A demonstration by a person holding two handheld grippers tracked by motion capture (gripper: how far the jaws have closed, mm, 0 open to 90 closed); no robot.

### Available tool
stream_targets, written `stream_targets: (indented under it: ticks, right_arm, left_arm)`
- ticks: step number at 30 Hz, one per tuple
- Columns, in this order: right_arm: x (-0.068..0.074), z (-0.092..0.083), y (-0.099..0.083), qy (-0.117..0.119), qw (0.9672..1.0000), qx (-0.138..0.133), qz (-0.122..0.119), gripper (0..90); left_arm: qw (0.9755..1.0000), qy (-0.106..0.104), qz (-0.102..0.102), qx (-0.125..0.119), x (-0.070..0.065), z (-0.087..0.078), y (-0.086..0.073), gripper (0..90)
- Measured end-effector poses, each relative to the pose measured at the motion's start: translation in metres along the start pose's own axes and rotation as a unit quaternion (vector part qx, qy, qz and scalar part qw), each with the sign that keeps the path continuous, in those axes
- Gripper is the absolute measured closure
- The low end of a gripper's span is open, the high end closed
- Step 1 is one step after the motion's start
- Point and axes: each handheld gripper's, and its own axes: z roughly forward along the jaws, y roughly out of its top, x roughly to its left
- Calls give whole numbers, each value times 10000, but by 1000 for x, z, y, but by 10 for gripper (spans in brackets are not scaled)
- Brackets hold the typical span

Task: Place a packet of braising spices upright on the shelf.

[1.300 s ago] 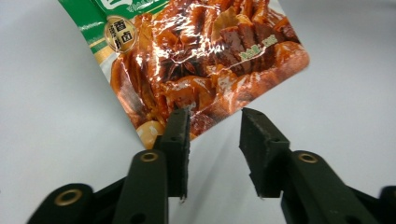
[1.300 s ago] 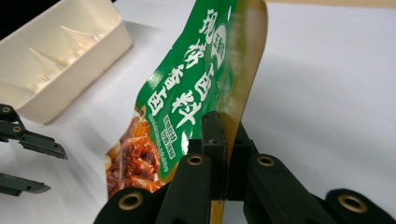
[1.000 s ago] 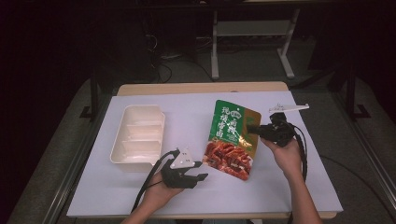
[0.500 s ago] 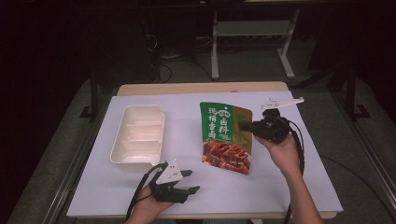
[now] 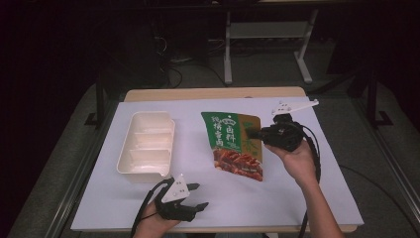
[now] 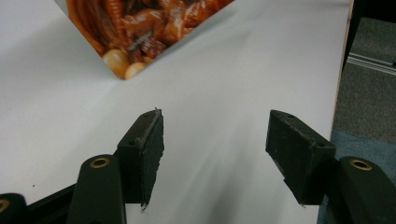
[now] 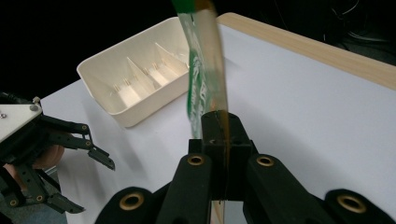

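Over the middle of the white table (image 5: 307, 198) the right tongs (image 5: 253, 134) are clamped tight on the edge of the green food pouch (image 5: 233, 144), holding it up beside the white divided tray (image 5: 146, 146); near the front edge the left tongs (image 5: 197, 196) have just been opening, jaws wide with nothing between them

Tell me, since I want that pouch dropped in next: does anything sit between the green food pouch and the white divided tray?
Nothing visible does. The green food pouch, clamped in the right gripper, hangs right of the white divided plastic tray, with bare white tabletop between them.
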Motion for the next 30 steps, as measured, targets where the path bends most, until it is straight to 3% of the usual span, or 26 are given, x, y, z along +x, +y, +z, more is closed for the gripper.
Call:
stream_targets:
  ticks: [14, 16, 30]
  right_arm:
    - [8, -1, 14, 28, 9999, -113, -96, 900]
    - [10, 0, 17, 60, 9998, -130, -132, 900]
    - [22, 16, 40, 266, 9987, -190, -399, 900]
  left_arm:
    - [10000, -47, -1, -80, -1, 0, -5, 333]
    - [10000, -47, 56, -65, -1, -1, -4, 328]
    - [9999, -35, -40, -154, -3, -9, -5, 309]
